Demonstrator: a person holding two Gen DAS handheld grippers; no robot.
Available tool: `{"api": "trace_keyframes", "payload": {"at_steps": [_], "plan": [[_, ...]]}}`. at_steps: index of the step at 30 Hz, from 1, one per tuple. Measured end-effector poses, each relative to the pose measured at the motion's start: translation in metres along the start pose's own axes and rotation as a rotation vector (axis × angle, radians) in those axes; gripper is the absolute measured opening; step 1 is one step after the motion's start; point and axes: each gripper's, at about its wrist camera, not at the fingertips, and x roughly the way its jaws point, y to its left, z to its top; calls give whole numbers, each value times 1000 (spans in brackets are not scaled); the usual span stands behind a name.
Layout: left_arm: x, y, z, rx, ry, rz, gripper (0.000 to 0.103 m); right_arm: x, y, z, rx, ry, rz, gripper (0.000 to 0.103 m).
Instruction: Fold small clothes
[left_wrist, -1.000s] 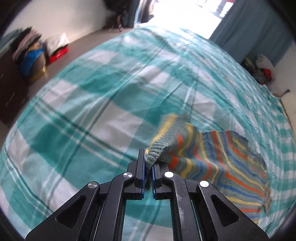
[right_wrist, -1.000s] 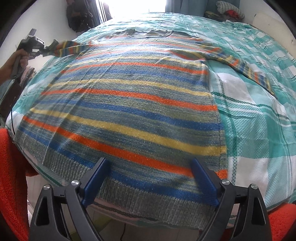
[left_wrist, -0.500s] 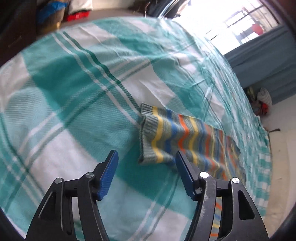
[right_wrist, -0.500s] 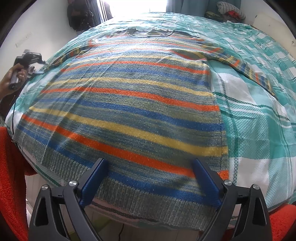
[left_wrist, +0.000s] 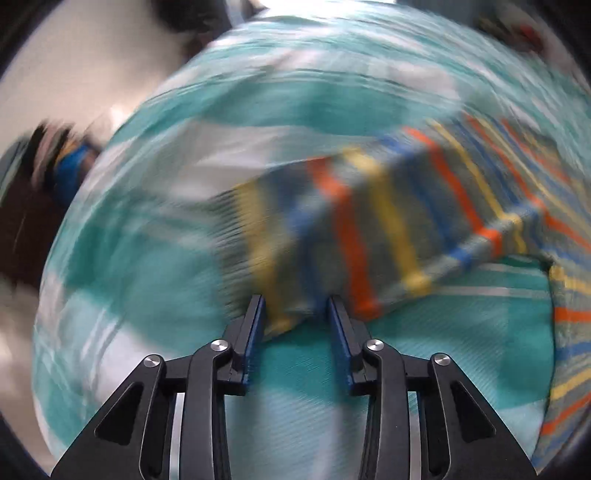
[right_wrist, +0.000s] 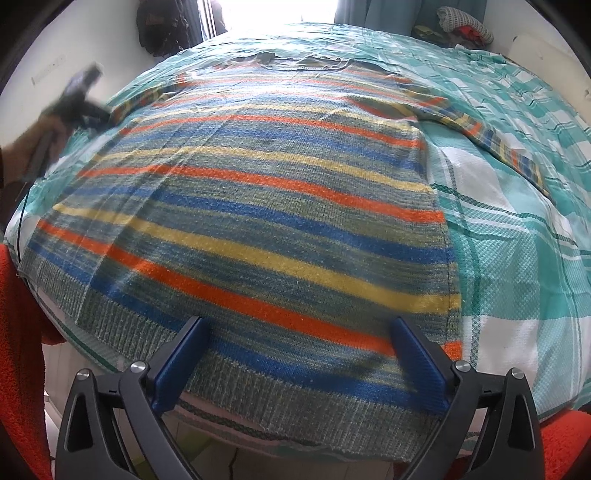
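Fingers of the left gripper (left_wrist: 295, 325) are closing around the sweater's cuff (left_wrist: 266, 258), not yet pinching; right gripper (right_wrist: 299, 362) hangs wide open over the near hem of the striped sweater (right_wrist: 258, 206), spread flat on the checked bedspread (right_wrist: 517, 240); closing too shallow could miss the cuff, or snag bedspread beneath.

A bed with a teal and white checked sheet (right_wrist: 517, 236) fills the room. Strong daylight comes from a window (right_wrist: 273, 11) behind it. A blue-green curtain (right_wrist: 351, 11) hangs beside the window, and dark bags (right_wrist: 162, 29) hang on the white wall (right_wrist: 92, 44).
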Motion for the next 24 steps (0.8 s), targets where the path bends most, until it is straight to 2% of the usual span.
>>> {"api": "trace_keyframes", "payload": {"at_steps": [1, 3, 4, 6, 8, 11, 12, 15, 17, 19, 22, 24], "plan": [[-2, 17, -4, -41, 27, 58, 36, 0, -1, 0, -1, -1, 0, 99], [-11, 37, -7, -81, 25, 56, 35, 1, -1, -1, -3, -1, 0, 99], [-22, 47, -7, -117, 3, 27, 36, 1, -1, -1, -3, 0, 1, 100], [-43, 48, -2, -135, -59, -38, 49, 0, 0, -1, -3, -1, 0, 100], [-64, 31, 11, -108, -139, -96, 77, 1, 0, -1, -4, -3, -1, 100], [-73, -15, 34, -24, -202, -173, 91, 1, 0, 0, -4, -2, -4, 100], [-69, -28, 38, 3, -203, -171, 92, 1, 0, 0, -4, -2, -5, 100], [-36, -43, 40, 24, -142, -83, 92, 2, 0, -1, -5, -3, -4, 100], [-4, -29, 34, -36, -54, -12, 90, 0, 0, -1, -5, -2, -4, 100], [14, 1, 18, -134, 7, 2, 89, -1, -1, -3, -5, -1, -2, 100], [7, 38, -1, -198, -6, -12, 94, -2, -3, -4, -7, 0, 2, 100], [-8, 56, -13, -191, -15, 33, 91, -2, -3, -4, -8, 2, 4, 100]]}}
